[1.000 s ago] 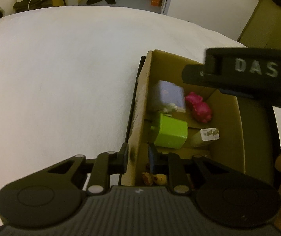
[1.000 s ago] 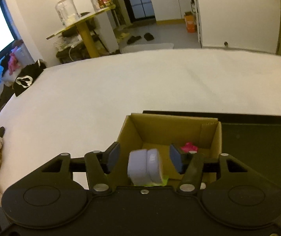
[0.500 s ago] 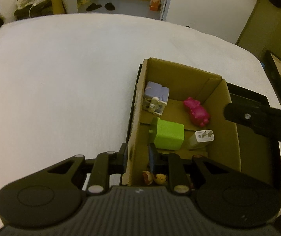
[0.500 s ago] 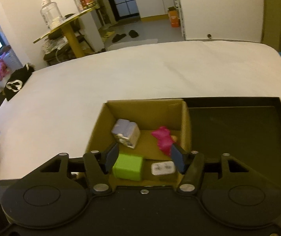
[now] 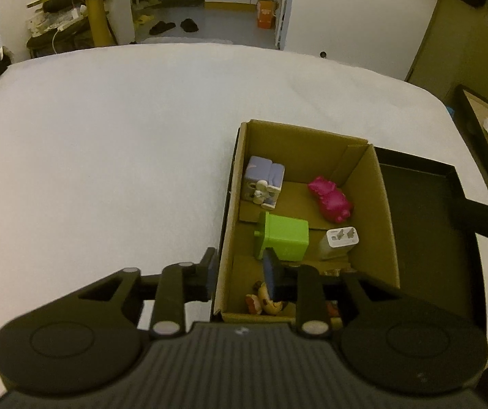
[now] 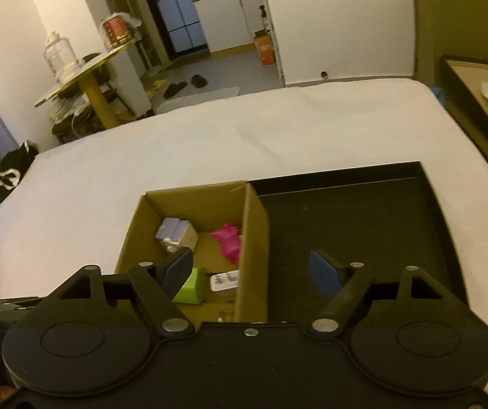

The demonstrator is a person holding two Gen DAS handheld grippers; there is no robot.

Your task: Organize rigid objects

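Note:
An open cardboard box (image 5: 312,143) stands at the left end of a black tray (image 5: 428,238). Inside lie a lavender block (image 5: 264,177), a pink toy (image 5: 330,199), a green plug cube (image 5: 286,238), a white charger (image 5: 341,240) and a small yellow figure (image 5: 267,301). My left gripper (image 5: 240,271) straddles the box's left wall; its jaws are opening and a gap shows at the inner pad. My right gripper (image 6: 250,272) hovers over the box's right wall (image 6: 254,231), its jaws opening with nothing held. The lavender block (image 6: 175,233) and pink toy (image 6: 228,242) show beyond it.
The tray sits on a wide white surface (image 5: 107,153). A second dark tray with a white bag (image 6: 482,102) stands off its right edge. Beyond the surface are a yellow table with jars (image 6: 83,68) and slippers on the floor (image 5: 172,26).
The right gripper let the lavender block go into the box, drew back to the right and spread its jaws. The left gripper rose a little and loosened its clamp on the box wall.

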